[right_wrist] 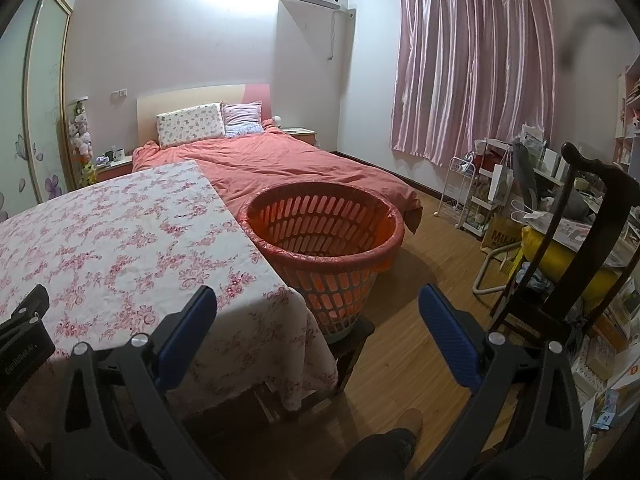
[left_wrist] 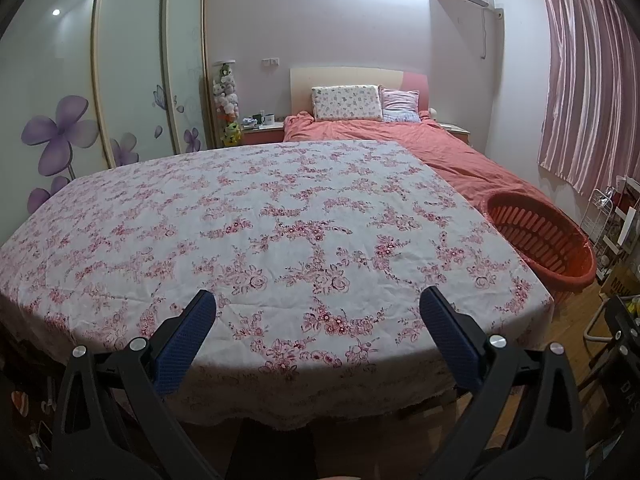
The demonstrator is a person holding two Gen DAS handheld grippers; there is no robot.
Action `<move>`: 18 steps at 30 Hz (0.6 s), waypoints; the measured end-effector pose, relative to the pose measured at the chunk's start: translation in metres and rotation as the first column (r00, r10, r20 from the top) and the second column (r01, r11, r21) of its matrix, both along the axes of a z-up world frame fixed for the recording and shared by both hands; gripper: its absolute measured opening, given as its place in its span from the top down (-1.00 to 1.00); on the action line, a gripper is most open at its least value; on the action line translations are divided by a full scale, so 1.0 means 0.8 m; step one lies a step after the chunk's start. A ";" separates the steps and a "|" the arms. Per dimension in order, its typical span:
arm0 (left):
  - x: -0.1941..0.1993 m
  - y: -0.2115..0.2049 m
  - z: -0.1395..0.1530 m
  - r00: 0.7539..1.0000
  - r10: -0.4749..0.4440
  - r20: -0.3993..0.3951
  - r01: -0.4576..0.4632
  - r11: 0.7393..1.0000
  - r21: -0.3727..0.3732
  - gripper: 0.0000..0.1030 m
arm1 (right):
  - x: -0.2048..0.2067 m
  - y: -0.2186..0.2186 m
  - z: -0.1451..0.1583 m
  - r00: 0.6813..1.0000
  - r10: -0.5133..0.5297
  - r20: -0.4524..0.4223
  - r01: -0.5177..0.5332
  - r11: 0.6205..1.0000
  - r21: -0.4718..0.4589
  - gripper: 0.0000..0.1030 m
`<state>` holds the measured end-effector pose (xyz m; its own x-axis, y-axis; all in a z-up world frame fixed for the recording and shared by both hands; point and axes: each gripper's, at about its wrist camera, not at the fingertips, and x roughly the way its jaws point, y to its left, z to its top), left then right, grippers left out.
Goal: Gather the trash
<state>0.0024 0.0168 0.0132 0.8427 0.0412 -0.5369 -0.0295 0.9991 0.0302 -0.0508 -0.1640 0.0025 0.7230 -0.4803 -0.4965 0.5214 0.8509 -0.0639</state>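
1. Your left gripper (left_wrist: pixel 318 308) hangs over the near edge of the table (left_wrist: pixel 280 208), its blue pads spread wide with nothing between them. Ahead of it lies only the flowered cloth; no scrap, wrapper or other litter shows anywhere on that surface.

2. Your right gripper (right_wrist: pixel 318 308) is likewise spread wide and holds nothing. It sits over the table's near right corner, with bare wooden floor (right_wrist: pixel 432 240) under its right finger.

3. The orange basket (right_wrist: pixel 324 224), which looks like the place for the trash, stands just ahead of your right gripper, touching or just beside the table's right edge. It seems to rest on a low stool. From the left gripper it is ahead and well off to the right (left_wrist: pixel 540 240).

4. What shows of the basket's inside looks bare, but its bottom is hidden, so you cannot tell whether anything has gone in.

5. Judging progress: either nothing is collected yet, or the table is already cleared. The pictures do not settle which.

6. If any trash is left, it must lie outside these views; the cluttered shelves (right_wrist: pixel 480 184) far right of your right gripper are too jumbled to read.
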 end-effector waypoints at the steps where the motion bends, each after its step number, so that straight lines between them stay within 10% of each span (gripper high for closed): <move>1: -0.001 0.000 0.000 1.000 0.000 0.000 0.000 1.000 0.000 -0.95 | 0.000 0.000 0.000 1.000 0.000 0.000 0.000 1.000 0.000 -0.92; 18: 0.000 0.000 0.000 1.000 0.000 -0.001 0.000 1.000 0.000 -0.95 | 0.001 0.002 -0.004 1.000 0.005 -0.005 -0.005 1.000 0.005 -0.92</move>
<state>0.0028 0.0168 0.0132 0.8422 0.0408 -0.5377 -0.0293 0.9991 0.0299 -0.0503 -0.1628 -0.0006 0.7232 -0.4738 -0.5024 0.5166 0.8540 -0.0617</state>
